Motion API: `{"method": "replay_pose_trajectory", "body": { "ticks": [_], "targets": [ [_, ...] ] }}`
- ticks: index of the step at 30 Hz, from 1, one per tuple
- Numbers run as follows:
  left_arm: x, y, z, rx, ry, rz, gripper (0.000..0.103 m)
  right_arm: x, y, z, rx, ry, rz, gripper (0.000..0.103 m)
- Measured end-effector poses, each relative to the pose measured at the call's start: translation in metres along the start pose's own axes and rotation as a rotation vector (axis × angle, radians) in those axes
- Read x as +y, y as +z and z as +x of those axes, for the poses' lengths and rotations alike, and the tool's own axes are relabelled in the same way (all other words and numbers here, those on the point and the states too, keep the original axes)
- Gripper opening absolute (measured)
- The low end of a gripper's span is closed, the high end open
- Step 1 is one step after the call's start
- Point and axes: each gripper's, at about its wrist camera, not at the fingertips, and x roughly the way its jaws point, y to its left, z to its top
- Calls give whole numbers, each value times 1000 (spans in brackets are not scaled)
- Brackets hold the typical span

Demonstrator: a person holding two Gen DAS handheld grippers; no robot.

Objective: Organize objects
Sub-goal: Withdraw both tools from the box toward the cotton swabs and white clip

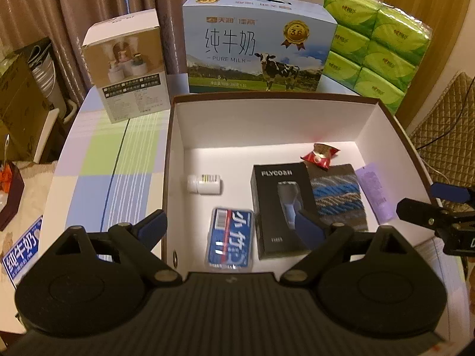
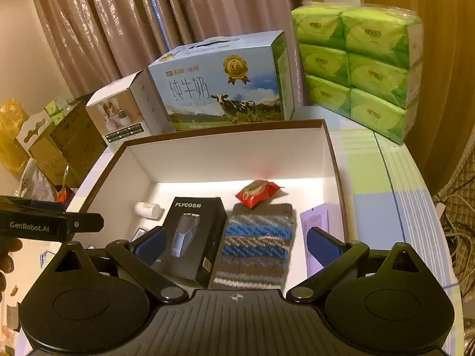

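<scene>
Checked cloth covers the worktop (image 1: 98, 160), where an open storage box (image 1: 394, 124) holds everything. Inside it, the black razor carton (image 1: 279, 207) lies mid-floor: stiff and probably light, best pinched across its long sides. Both the left claw (image 1: 237, 225) and right claw (image 2: 237, 243) hover above the box's near rim, wide and empty.
</scene>
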Motion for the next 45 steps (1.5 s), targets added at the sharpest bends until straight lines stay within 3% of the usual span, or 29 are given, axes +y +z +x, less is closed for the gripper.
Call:
{"method": "replay_pose_trajectory", "body": {
  "ticks": [29,45],
  "targets": [
    [9,-88,-66,31,-14,-99,91,31,-62,-53,35,59,-13,98],
    [26,-156,-68,134,27,-143,91,41,-118,-50,147,64,-40,98]
  ]
}}
